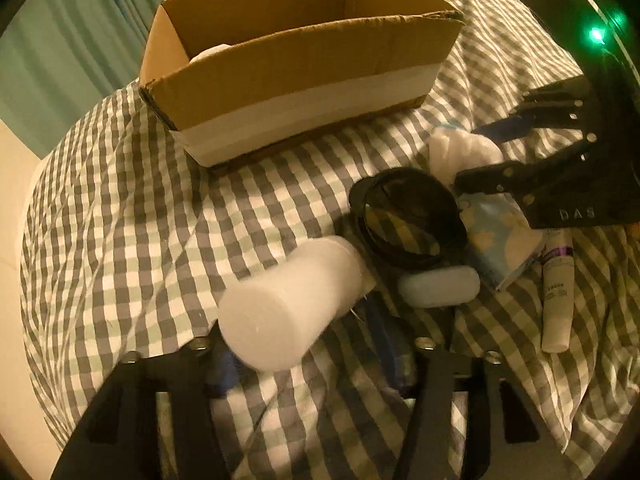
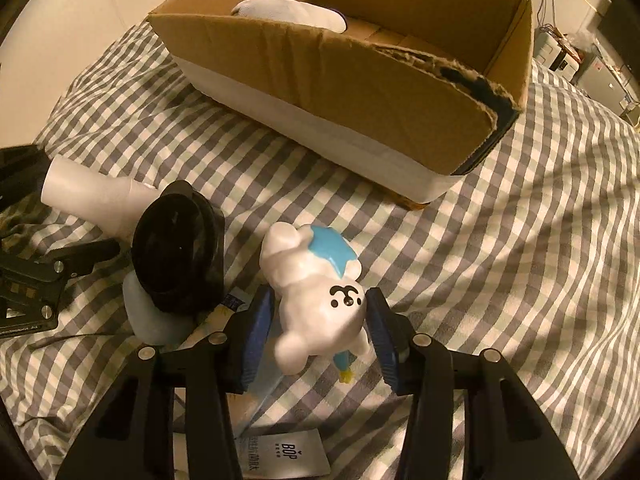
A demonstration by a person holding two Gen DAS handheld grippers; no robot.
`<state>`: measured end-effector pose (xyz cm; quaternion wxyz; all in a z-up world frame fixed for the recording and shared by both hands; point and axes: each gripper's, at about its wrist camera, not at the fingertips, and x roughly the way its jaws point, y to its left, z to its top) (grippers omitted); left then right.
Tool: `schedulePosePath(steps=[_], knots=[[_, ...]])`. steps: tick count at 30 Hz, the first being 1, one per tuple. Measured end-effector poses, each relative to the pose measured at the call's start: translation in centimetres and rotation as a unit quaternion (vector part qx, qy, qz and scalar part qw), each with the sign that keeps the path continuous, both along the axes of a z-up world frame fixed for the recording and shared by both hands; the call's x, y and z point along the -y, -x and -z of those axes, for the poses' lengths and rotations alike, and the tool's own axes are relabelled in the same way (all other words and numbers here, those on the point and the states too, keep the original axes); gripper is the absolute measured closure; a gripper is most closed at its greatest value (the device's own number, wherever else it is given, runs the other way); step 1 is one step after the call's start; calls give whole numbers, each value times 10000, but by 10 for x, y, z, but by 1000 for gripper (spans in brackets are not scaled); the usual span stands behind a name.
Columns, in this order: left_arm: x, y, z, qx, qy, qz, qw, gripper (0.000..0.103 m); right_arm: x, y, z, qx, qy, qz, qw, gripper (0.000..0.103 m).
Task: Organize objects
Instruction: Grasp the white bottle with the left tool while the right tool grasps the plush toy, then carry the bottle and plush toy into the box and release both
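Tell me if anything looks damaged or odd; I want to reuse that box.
The cardboard box has a ragged, torn front rim, worst at its right corner, where the edge is frayed and dark. Nearby, the white bear figure lies tipped over on the checked cloth.

box (image 2: pixel 360 92): torn matt cardboard | figurine (image 2: pixel 316 300): glossy plastic | bedcover (image 2: pixel 520 240): checked cloth

Teal curtain (image 1: pixel 60 40) behind; perhaps white appliances (image 2: pixel 592 68), blurred, far right.
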<state>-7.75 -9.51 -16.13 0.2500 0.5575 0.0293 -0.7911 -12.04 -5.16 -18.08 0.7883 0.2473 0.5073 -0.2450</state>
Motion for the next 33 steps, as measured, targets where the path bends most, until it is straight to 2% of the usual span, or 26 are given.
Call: schedulePosePath(steps=[1,7,9,11,12,13,20,28,33], knots=[[2,2,0,-11,-17,-41,10000,29,0,0,0,-2,-11,-3,10000,56],[13,12,11,-42,-280,-192,9994,29,2,-3,4,-33,-177,-67,9998,56],[14,15,16,34,-326,-173,9993,34,2,-5,6,-88,-189,-84,9997,60],[12,16,17,9,-419,-102,9991,44,0,-6,5,-105,-162,-117,9997,62],[10,16,16,-17,-384,-63,9992,47,-1,-6,4,-107,-128,-127,9998,62],[9,16,15,-53,-361,-47,9993,57,-2,-6,3,-112,-87,-136,9998,62],[-5,15,7,-65,-56,95,9999,57,-26,-9,-15,-177,500,-341,9980,62],[-18,0,-12,-165,214,-30,9996,57,-56,-7,-45,-115,753,-409,9963,62],[-31,-16,-22,-261,311,-168,9990,57,-57,12,-56,-87,903,-420,9950,62]])
